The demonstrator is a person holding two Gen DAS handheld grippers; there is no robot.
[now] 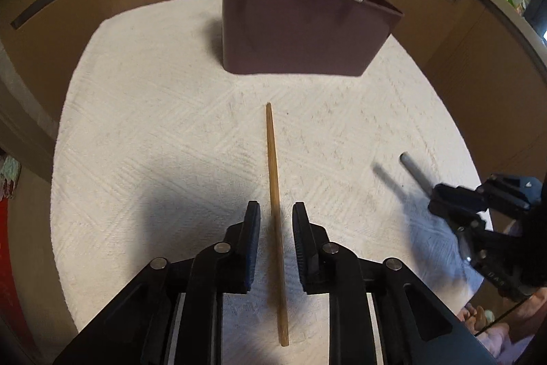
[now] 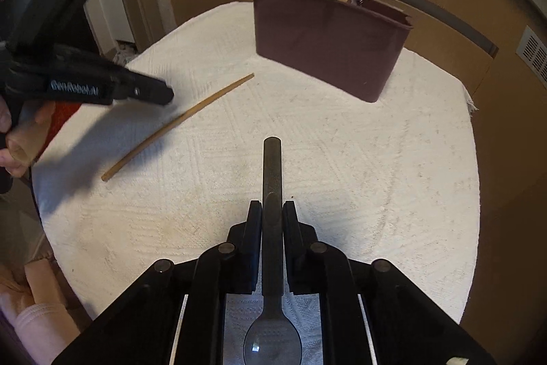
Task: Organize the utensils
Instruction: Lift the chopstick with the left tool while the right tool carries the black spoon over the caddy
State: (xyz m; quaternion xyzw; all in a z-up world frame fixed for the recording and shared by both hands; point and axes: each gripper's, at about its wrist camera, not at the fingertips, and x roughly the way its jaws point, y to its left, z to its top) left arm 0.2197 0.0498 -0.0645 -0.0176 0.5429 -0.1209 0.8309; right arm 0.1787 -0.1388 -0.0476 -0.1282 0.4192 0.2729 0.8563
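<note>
My right jaws grip a spoon by its handle. My left jaws, slightly open, straddle a chopstick lying on the worktop. Next I must close on it, then carry both to the far bin.

Left wrist view: mounted behind the left gripper, looking steeply down and forward along its jaws, close above the white-clothed surface, with a wooden chopstick running up the centre and the maroon utensil bin farther ahead. Right wrist view: mounted behind the right gripper, angled down and forward from the same near side, equally close, a grey spoon along its axis. Shared ground: surface, bin, chopstick and back panelling; each view catches the other gripper at its edge.
</note>
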